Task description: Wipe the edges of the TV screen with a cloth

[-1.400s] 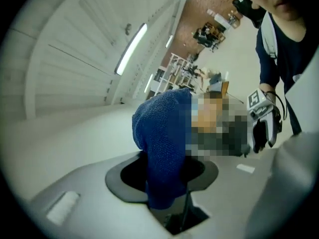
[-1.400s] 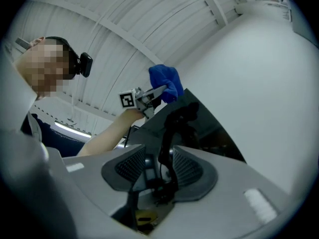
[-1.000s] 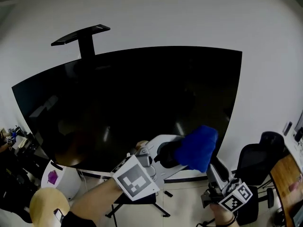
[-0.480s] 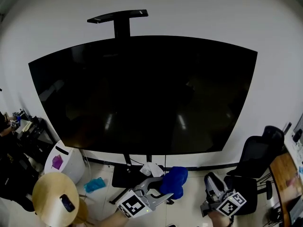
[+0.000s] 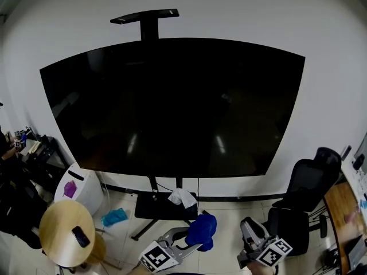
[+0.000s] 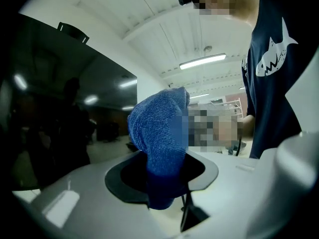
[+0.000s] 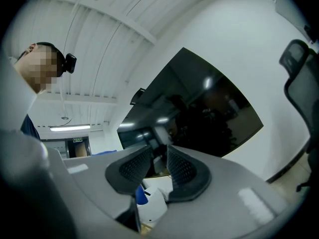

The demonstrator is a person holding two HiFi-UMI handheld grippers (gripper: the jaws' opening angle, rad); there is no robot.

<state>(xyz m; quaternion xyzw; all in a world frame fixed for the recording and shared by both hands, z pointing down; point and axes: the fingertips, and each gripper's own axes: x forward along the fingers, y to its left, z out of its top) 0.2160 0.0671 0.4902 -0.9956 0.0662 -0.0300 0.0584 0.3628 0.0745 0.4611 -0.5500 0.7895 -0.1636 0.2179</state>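
Since a second ago the left hand-held gripper [image 5: 194, 240] has dropped from in front of the TV screen [image 5: 172, 107] to the near edge of the head view, and the right hand-held gripper [image 5: 249, 229] has sunk too. The left one is clenched on the blue cloth [image 5: 202, 230], which bunches out of its jaws, near the TV stand's base [image 5: 155, 206] and well below the screen. The right one, near the black office chair [image 5: 304, 193], has just been closing and is now clenched on nothing.
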